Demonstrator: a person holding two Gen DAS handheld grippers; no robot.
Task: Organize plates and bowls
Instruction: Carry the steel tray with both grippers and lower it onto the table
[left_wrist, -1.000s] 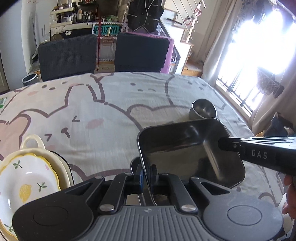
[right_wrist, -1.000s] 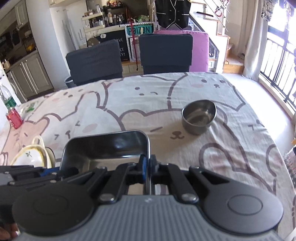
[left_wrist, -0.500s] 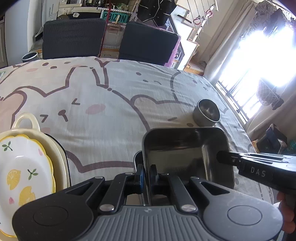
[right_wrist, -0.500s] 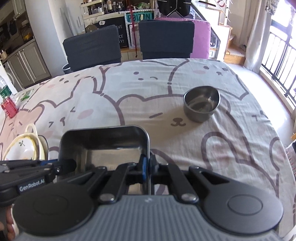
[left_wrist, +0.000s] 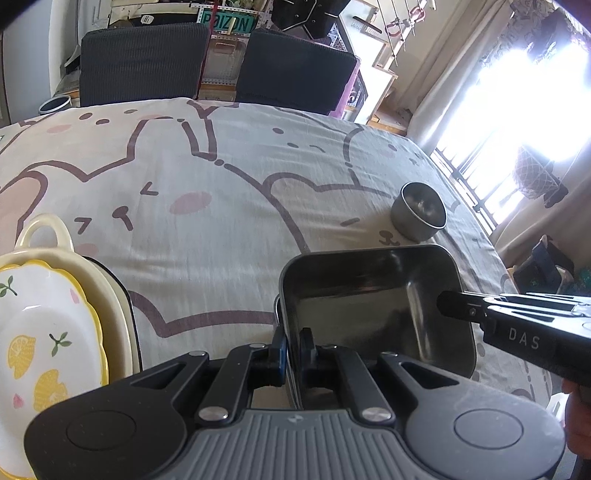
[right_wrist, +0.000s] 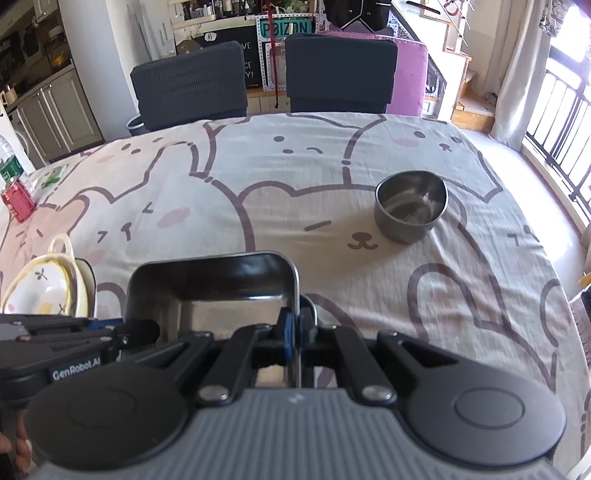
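Claws both grip one rectangular metal tray (left_wrist: 373, 302): your left claw (left_wrist: 293, 349) is clamped on its left wall, your right claw (right_wrist: 295, 328) on its right wall. It sits low over the cartoon-bear cloth on the surface (right_wrist: 332, 166). Round steel bowl (right_wrist: 410, 206) stands apart beyond it. Lemon-print plate (left_wrist: 37, 332) tops a stack at left. Legible: "DAS", "GenRobot.AI", "POIZON".
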